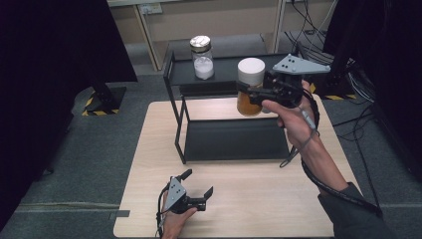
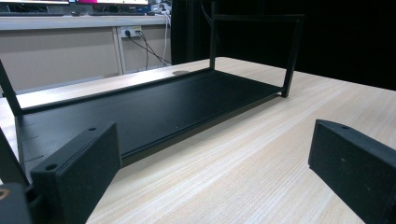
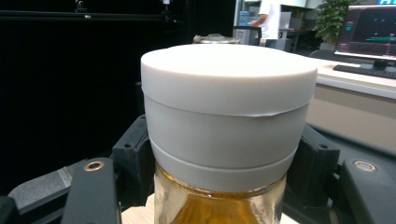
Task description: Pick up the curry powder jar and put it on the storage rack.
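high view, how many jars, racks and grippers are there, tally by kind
jars: 2, the amber jar with a white lid in the right gripper, and the white-powder jar on the rack's top shelf
racks: 1, the black rack
grippers: 2, counting the left gripper
total: 5

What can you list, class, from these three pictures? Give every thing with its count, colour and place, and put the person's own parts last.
amber jar: one, glass with amber contents and a white lid, held in the air in front of the rack's upper shelf.
powder jar: one, clear glass with white powder and a metal lid, standing on the upper shelf.
rack: one, black metal, two shelves, at the far half of the table.
table: one, pale wood.
floor: grey carpet around the table.
right tool: one, black with a grey plate, shut on the amber jar below its lid.
left tool: one, black, open, low over the table's near edge.
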Available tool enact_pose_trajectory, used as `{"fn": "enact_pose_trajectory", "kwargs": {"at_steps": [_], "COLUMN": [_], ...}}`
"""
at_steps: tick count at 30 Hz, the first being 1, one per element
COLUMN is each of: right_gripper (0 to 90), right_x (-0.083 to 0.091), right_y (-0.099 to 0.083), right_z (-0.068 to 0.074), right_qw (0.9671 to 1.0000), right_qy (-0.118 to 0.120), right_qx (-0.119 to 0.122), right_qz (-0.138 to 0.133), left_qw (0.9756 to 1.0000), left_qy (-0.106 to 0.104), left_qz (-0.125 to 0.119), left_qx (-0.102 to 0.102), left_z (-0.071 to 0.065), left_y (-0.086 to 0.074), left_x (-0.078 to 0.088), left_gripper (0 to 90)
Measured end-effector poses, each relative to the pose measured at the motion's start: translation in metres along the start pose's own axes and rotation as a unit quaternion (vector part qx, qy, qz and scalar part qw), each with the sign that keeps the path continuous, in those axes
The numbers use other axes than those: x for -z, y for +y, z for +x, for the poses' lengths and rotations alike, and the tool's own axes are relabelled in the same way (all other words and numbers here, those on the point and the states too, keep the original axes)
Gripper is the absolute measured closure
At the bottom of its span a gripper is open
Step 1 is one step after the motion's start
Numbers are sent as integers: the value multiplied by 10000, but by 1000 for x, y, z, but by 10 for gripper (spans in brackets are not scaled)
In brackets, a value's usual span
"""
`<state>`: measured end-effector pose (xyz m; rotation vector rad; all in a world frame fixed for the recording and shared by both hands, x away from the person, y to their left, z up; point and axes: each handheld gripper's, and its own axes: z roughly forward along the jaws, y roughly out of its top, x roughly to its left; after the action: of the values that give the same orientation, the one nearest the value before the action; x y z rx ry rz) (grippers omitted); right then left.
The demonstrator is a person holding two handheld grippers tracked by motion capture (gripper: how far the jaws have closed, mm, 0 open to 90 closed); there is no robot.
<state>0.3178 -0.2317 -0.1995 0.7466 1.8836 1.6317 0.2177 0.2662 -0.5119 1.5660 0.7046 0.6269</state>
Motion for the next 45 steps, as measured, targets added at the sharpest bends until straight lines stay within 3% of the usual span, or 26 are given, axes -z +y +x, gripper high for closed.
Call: {"fn": "enact_pose_trajectory", "kwargs": {"at_steps": [26, 45], "right_gripper": [355, 355], "right_x": [-26, -59], "right_y": [45, 56], "right_z": [-15, -18], "right_qw": [9986, 9944], "right_qy": [-521, -1034], "right_qx": [-123, -203], "right_qz": [43, 64], "left_qw": [10000, 10000], "left_qy": [-13, -56], "left_qz": [-25, -39], "left_qx": [-18, -18], "left_z": [0, 0], "left_y": [0, 0], "left_x": [0, 1], "left_gripper": [18, 18]}}
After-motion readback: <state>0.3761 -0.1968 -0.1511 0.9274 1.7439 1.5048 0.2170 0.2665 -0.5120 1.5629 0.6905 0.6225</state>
